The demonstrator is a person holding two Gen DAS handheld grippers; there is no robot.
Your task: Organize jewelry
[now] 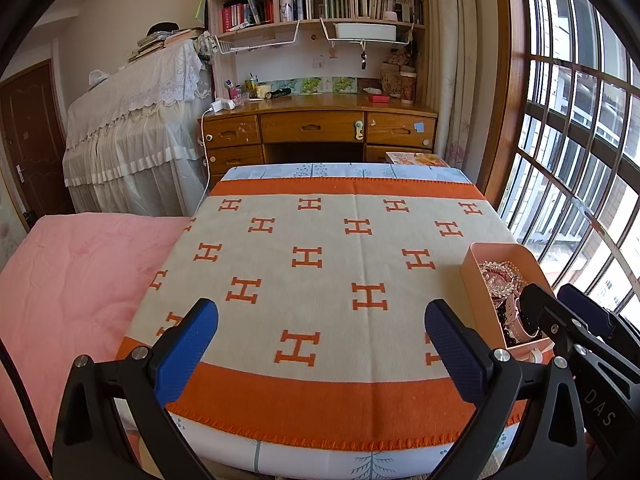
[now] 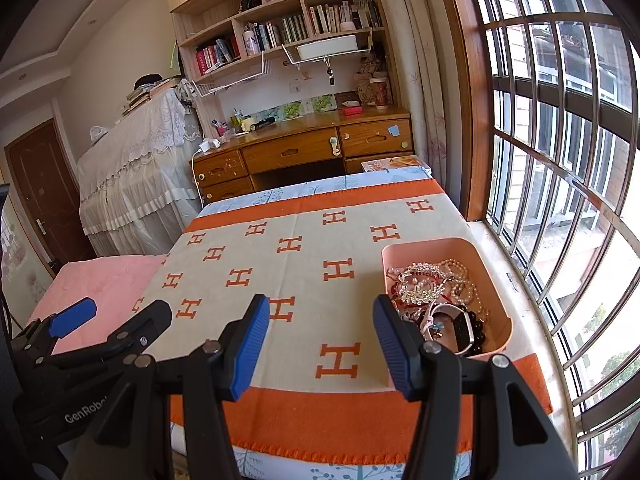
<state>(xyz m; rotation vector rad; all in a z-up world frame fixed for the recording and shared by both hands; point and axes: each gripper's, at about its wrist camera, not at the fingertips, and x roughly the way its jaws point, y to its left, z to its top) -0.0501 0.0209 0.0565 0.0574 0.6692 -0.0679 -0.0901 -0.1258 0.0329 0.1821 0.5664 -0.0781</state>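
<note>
A pink box (image 2: 496,276) stands on the right side of the orange-and-cream H-pattern cloth (image 2: 304,264). It holds a tangle of jewelry (image 2: 432,288): rhinestone pieces, pearl strands, dark beads and a pink-strapped watch (image 2: 460,328). The box also shows in the left wrist view (image 1: 480,284). My right gripper (image 2: 320,344) is open and empty, just left of the box's near end. My left gripper (image 1: 320,344) is open and empty over the cloth's near edge, to the left of the right one.
The cloth covers a small table with a blue-print cover (image 1: 320,170). A pink blanket (image 1: 72,280) lies to the left. A wooden desk (image 1: 320,128) with shelves stands behind. A barred window (image 2: 560,184) runs along the right.
</note>
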